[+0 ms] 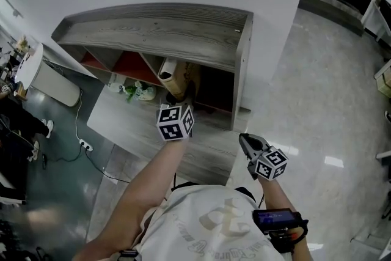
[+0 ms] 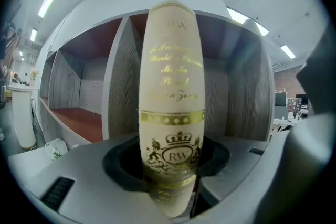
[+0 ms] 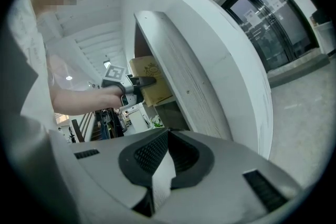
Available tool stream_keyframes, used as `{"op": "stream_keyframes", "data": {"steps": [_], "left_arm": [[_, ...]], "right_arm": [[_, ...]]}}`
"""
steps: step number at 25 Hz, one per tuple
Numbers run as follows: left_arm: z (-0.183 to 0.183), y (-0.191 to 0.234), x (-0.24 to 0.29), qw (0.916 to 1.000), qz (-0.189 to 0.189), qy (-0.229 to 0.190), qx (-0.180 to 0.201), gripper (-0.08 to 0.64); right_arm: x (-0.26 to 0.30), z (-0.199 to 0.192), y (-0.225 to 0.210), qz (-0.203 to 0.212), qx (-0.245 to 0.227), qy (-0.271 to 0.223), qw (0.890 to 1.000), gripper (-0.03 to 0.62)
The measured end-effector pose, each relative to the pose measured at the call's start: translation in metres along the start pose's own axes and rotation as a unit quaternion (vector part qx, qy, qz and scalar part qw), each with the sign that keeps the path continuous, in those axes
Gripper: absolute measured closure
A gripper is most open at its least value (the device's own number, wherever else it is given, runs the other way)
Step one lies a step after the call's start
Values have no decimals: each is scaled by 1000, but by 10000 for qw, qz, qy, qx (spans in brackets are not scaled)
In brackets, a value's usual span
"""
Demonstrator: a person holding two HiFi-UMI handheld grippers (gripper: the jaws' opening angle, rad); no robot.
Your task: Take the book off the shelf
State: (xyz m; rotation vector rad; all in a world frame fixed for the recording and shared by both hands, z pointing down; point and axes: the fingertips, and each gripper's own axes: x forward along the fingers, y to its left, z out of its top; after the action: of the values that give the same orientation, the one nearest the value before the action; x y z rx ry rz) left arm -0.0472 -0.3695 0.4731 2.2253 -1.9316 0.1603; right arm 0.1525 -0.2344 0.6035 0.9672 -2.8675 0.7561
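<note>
Left gripper view: the book [image 2: 170, 113] stands upright with its cream, gold-printed spine facing out of the shelf [image 2: 123, 86], and it fills the gap of the left gripper [image 2: 169, 168]
Left jaws: set partway in, one pad on each side of the spine's lower part, pressing on it as far as shows
Book's place: by the head view, in a compartment toward the shelf's right end; in the right gripper view its tan cover juts past the shelf's front edge
Right gripper [image 3: 167, 136]: jaws together at the tips with nothing between them; it hangs off the shelf's right end, well apart from the book
Step in hand: judged to be the grasp on the spine, with the book not yet clear of the shelf
Next move calls for: a firm hold, then a straight pull away from the shelf's front, keeping the book upright so it neither rubs the divider beside it nor tips out of the pads
</note>
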Motion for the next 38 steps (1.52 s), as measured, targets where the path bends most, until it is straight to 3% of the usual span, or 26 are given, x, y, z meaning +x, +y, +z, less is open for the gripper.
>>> {"op": "stream_keyframes", "data": {"steps": [10, 26, 38], "left_arm": [[-6, 1, -21, 9995, -186, -113, -218, 348], [4, 14, -55, 9983, -146, -406, -382, 348], [14, 12, -69, 9969, -463, -472, -434, 347]], "right_arm": [[5, -8, 6, 216, 5, 135, 9997, 588], [15, -12, 21, 578, -156, 272, 9978, 588], [17, -14, 37, 488, -145, 241, 9984, 588]]}}
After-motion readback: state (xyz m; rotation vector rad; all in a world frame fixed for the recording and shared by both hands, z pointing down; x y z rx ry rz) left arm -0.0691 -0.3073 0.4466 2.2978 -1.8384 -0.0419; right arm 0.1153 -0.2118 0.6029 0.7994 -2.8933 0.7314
